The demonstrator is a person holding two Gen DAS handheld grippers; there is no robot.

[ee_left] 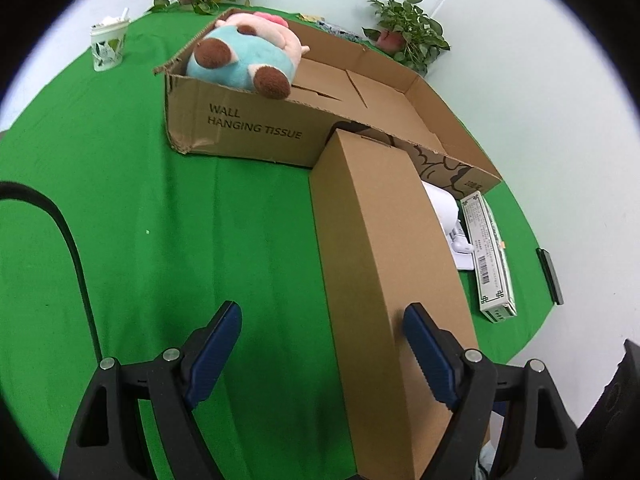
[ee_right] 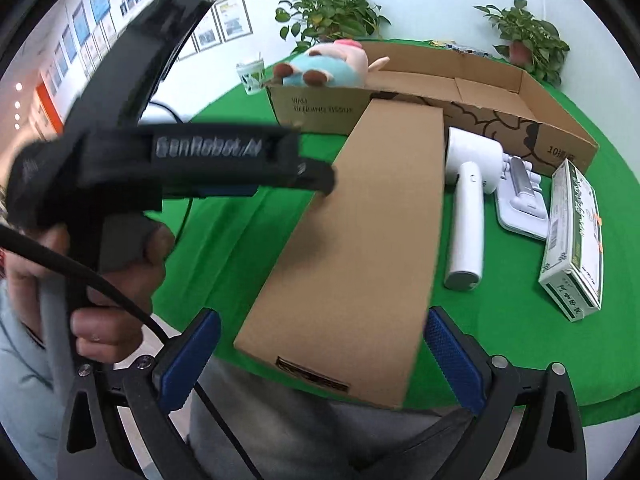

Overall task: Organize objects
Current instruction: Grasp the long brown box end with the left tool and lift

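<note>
Brown cardboard, the long flat box is plain and closed.

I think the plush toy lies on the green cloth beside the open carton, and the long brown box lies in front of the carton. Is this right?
Not quite. The plush toy lies in the open carton, at one end, resting on its rim, not on the green cloth. The left wrist view shows it. The long brown box does lie in front of the carton.

You are looking at two plants, two cardboard boxes, one plush, one cup, one white handheld device and one green carton.
</note>
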